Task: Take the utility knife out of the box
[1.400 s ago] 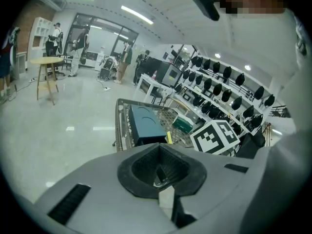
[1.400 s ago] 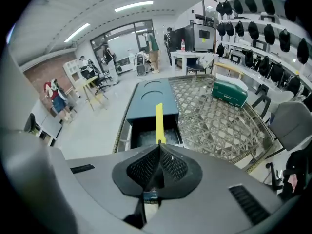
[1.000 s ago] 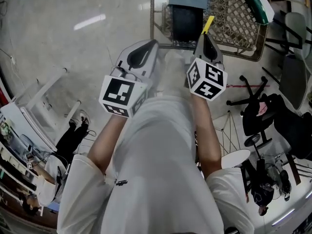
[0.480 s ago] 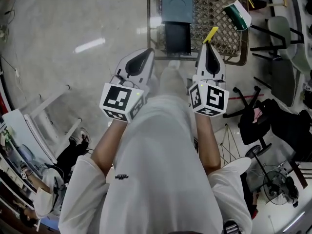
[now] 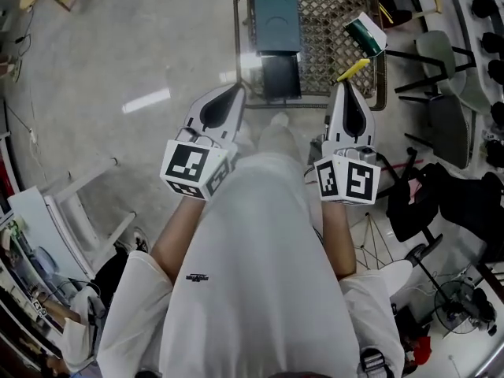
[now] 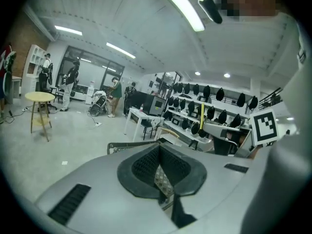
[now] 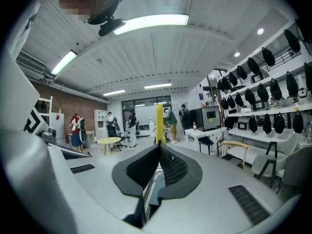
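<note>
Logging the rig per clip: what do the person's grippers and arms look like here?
Both the left gripper and right gripper have pale grey tapered shells, dark textured pads lining the jaws, and a cube with black-and-white square markers at the rear. The person wears a white short-sleeved T-shirt.

bright ceiling strip lights (image 7: 151, 21), glare streaks on glossy floor (image 5: 146, 99), strong fisheye warping, dark vignetted corners

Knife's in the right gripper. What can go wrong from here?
1. The right gripper is shut on the yellow utility knife, with a long part sticking out past the tips; it may pivot or slip.
2. In the head view the knife lies over the wire basket rim; a drop could send it into it or onto the floor.
</note>
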The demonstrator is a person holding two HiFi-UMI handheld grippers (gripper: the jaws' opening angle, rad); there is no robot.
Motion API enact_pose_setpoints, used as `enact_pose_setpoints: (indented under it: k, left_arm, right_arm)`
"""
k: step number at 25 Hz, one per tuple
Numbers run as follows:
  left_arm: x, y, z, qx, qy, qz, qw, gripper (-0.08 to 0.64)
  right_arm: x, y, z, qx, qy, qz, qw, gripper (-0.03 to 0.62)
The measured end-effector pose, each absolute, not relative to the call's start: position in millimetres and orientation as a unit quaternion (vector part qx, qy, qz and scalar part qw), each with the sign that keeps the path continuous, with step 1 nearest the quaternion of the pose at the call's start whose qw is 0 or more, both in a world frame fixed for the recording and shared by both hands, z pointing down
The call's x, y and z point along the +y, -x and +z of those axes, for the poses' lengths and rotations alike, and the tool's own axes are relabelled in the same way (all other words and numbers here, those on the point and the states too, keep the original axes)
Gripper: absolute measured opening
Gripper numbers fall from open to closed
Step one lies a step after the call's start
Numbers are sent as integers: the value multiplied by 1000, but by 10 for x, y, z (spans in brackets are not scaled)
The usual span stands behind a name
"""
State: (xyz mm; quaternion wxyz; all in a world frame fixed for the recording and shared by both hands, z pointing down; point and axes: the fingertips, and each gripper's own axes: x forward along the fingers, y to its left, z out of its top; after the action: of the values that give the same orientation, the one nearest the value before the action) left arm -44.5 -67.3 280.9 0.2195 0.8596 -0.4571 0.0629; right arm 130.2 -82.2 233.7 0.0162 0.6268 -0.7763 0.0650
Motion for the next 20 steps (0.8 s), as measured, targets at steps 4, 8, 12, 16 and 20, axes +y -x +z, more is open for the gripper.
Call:
enact_pose_setpoints:
  k: [4,8,12,16,20]
  left_arm:
    - [-643,487,2674,-457,-863,53,207,2]
    - [-624,492,2574,-454,-869,42,194,2]
    - [-584,512,2484,-451,-872,34,186,2]
    - [-533,528,2443,-449,-875,26,181,2]
    - [-486,523,2421,-449,-875,21,179,2]
  right_arm:
    - [-690,-1340,2152,-778,-627,46,6,5]
    - [-594,-1395,2114,-776,-629,36,6,5]
    - [-484,-1442,2108,-773,-634,40,4,5]
    - [-405,-1450,2116,-773,-632,45,-1,5]
    - [-341,-1442,2161,-774,-631,51,-2,5]
